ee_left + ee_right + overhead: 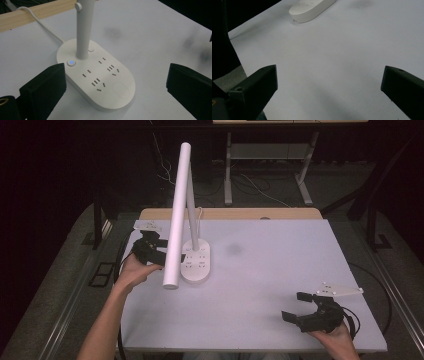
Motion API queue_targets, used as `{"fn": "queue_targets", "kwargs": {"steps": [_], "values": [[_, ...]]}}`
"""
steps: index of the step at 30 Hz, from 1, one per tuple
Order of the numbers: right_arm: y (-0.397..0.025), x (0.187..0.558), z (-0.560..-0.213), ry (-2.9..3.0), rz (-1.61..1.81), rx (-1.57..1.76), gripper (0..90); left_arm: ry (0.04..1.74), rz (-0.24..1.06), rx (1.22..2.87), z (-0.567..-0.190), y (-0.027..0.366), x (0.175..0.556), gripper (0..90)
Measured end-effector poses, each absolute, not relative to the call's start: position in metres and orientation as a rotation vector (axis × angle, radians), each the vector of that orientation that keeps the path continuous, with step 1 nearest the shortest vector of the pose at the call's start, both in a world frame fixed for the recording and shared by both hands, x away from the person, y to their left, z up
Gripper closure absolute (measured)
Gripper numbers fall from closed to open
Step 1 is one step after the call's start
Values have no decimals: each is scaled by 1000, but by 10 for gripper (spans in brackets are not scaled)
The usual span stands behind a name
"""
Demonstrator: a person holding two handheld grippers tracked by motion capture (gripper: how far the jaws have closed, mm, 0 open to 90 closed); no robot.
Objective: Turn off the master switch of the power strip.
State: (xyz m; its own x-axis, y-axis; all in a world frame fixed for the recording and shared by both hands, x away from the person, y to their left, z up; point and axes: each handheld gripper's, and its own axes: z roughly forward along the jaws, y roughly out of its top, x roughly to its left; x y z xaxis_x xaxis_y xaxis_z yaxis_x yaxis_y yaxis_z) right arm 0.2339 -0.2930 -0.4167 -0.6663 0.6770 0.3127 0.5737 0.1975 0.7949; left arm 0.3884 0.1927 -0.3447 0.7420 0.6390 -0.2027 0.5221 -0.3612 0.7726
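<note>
A white desk lamp stands at the table's left. Its oval base [196, 263] carries several sockets, and a long white tube head [177, 220] leans out over it toward me. My left gripper [159, 249] sits just left of the base, open, jaws pointing at it, partly behind the tube. In the left gripper view the base [100, 77] lies between and beyond the wide jaws of my left gripper [115, 75]; a small button [71, 62] glows blue beside the stem [83, 30]. My right gripper [295, 306] hovers open near the front right, holding nothing.
The lamp's white cable [42, 21] runs off the back over the wooden edge [235, 213]. The white table top [280, 260] spreads between the two grippers. In the right gripper view the base [312, 10] lies far ahead of the right gripper [330, 72]. Dark floor and metal legs [228, 170] lie behind.
</note>
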Motion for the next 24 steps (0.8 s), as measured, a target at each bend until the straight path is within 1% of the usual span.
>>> {"fn": "queue_targets", "kwargs": {"steps": [7,24], "values": [[-294,234,-417,2343,1479,1241,2,886,182,2072,-343,194,401,22],[-296,235,-418,2339,1472,1253,2,937,181,2057,-345,199,427,36]]}}
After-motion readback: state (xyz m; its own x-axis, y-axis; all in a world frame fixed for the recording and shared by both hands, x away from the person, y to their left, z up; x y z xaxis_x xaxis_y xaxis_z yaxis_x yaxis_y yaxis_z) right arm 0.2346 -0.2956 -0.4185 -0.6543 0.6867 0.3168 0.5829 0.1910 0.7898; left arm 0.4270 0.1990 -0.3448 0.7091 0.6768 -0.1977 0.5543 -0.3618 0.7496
